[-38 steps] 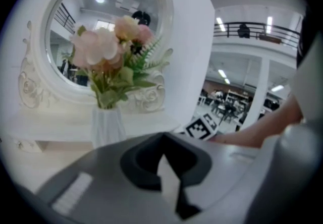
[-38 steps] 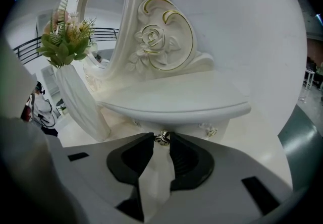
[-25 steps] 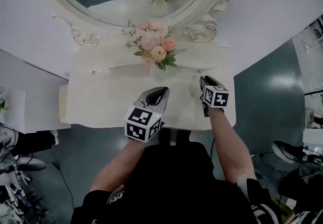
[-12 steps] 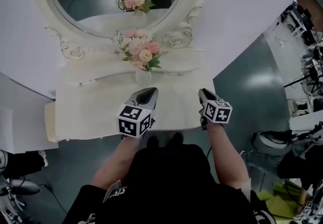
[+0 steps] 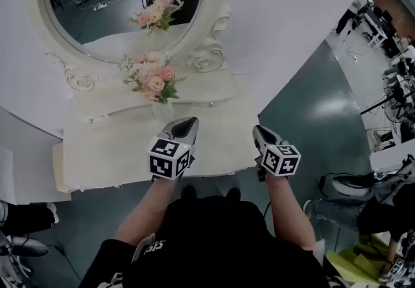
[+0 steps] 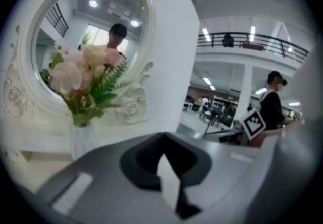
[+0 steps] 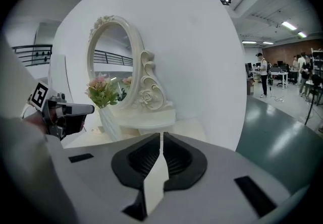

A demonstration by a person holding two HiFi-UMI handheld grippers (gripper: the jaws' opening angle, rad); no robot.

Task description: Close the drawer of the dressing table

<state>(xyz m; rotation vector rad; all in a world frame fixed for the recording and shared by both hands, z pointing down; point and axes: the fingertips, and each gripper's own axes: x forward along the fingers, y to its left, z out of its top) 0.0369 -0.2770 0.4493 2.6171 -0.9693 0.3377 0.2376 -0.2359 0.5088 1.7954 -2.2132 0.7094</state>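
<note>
The white dressing table (image 5: pixel 110 150) stands under an oval mirror (image 5: pixel 110 8), with a vase of pink flowers (image 5: pixel 150 76) at the back of its top. No drawer front shows from above; the top's front edge hides it. My left gripper (image 5: pixel 186 123) hovers over the table's front middle, jaws together and empty (image 6: pixel 162 137). My right gripper (image 5: pixel 259 131) hangs at the table's right front corner. Its jaws have just been closing and now stand together with nothing between them (image 7: pixel 161 136).
A curved white wall (image 5: pixel 292 8) backs the table. Teal floor (image 5: pixel 311 105) lies to the right, with cables and gear (image 5: pixel 363 189) beyond it. People stand far off in the hall (image 7: pixel 262 74). A white surface (image 5: pixel 19 183) adjoins the table's left side.
The table and mirror have slid left and down in the head view. The right gripper has moved from over the table's front edge to its right corner. The left gripper stays over the front middle.
</note>
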